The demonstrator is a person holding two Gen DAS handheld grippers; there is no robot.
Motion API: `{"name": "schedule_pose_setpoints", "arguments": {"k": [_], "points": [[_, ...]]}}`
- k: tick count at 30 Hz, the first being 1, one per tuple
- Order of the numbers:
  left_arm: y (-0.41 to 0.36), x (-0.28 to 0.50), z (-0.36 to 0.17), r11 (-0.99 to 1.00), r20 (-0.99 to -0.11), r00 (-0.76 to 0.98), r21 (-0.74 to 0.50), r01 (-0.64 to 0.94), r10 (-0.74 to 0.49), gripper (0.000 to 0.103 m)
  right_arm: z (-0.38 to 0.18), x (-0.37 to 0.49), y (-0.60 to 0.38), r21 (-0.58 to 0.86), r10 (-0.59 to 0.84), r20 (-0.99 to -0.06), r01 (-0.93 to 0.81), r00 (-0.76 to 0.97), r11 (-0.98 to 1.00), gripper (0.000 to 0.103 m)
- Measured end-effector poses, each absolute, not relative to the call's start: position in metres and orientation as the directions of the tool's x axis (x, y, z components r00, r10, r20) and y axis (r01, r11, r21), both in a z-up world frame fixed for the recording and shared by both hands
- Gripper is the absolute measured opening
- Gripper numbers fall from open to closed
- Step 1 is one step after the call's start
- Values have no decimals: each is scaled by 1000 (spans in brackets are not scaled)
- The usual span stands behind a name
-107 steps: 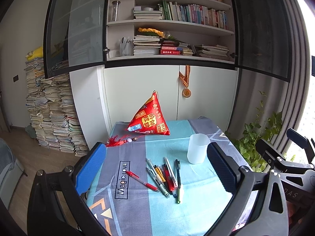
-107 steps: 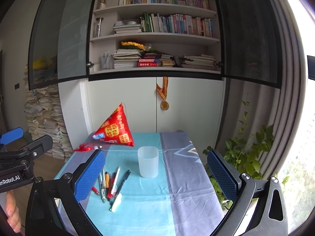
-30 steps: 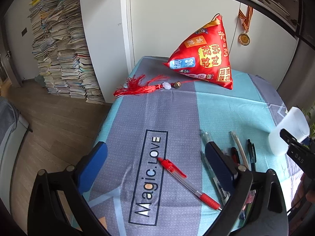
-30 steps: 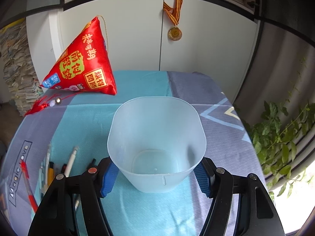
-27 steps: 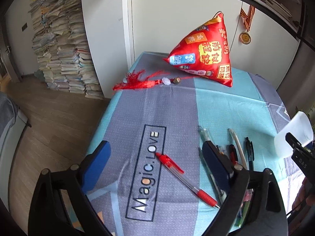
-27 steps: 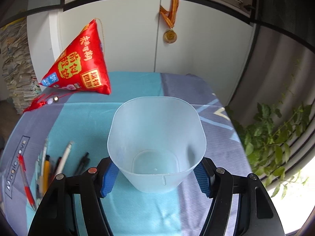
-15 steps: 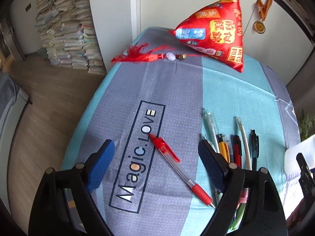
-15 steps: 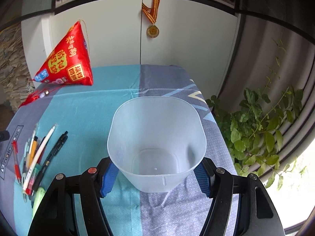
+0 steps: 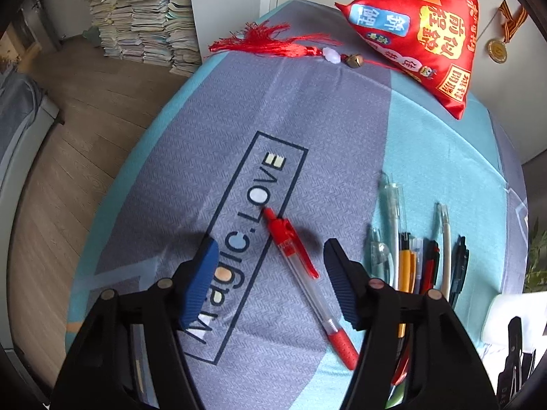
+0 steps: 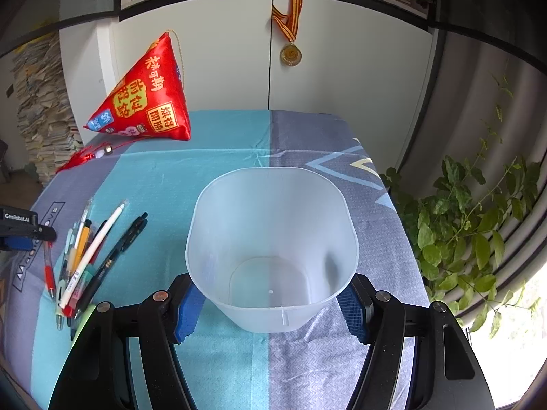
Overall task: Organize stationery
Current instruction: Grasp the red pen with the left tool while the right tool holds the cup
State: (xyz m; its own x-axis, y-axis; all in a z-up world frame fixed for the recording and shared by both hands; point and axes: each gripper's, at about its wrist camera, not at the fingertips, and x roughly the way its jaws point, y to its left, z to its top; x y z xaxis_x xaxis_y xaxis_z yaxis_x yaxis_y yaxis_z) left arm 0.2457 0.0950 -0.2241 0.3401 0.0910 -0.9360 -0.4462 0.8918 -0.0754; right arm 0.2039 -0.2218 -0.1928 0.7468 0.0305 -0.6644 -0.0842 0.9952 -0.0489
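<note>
1. Left gripper (image 9: 270, 283) points steeply down at the tabletop (image 9: 335, 130), jaws closing, red pen (image 9: 301, 273) lying between the blue pads; pads do not touch it.
2. Red pen lies diagonally on the cloth, cap end over the "Magic.LOVE" print (image 9: 246, 239), tip end toward the right pad.
3. Right gripper (image 10: 270, 302) is clenched on the cup (image 10: 271, 246), pads pressed to its two sides near the base; cup is translucent, upright and empty.
4. Pen row (image 9: 417, 256) lies just right of the left gripper, on the teal strip; in the right wrist view it sits left of the cup.
5. Farther back: red tassel (image 9: 270, 39) with a bell, then the red pouch (image 9: 424, 30) at the far edge.
6. Behind the tabletop: white cabinet with a medal (image 10: 290, 54); plant (image 10: 468, 225) to the right; paper stacks (image 9: 140, 13) on the floor, left.
</note>
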Motion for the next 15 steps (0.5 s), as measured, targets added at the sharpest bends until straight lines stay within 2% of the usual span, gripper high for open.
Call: {"name": "schedule_pose_setpoints", "arguments": {"k": [2,4,7,15], "points": [[93,249,-226,890,-936,337,-67,-452,100,51,-193,204,-222,-49,30,-664,-84,747,995,69],[90,251,-225,891,-933,338,-46,-451,122,36,-192,204,-222,-50,30,-664,-85,747,995,69],[84,252,-224,899,-932,345,-53,-436,112,20,-191,202,-221,-50,32,-666,-88,745,995,69],[70,248,-210,915,-923,385,-143,-377,14,13,-191,201,-220,-45,35,-666,-87,745,995,69]]}}
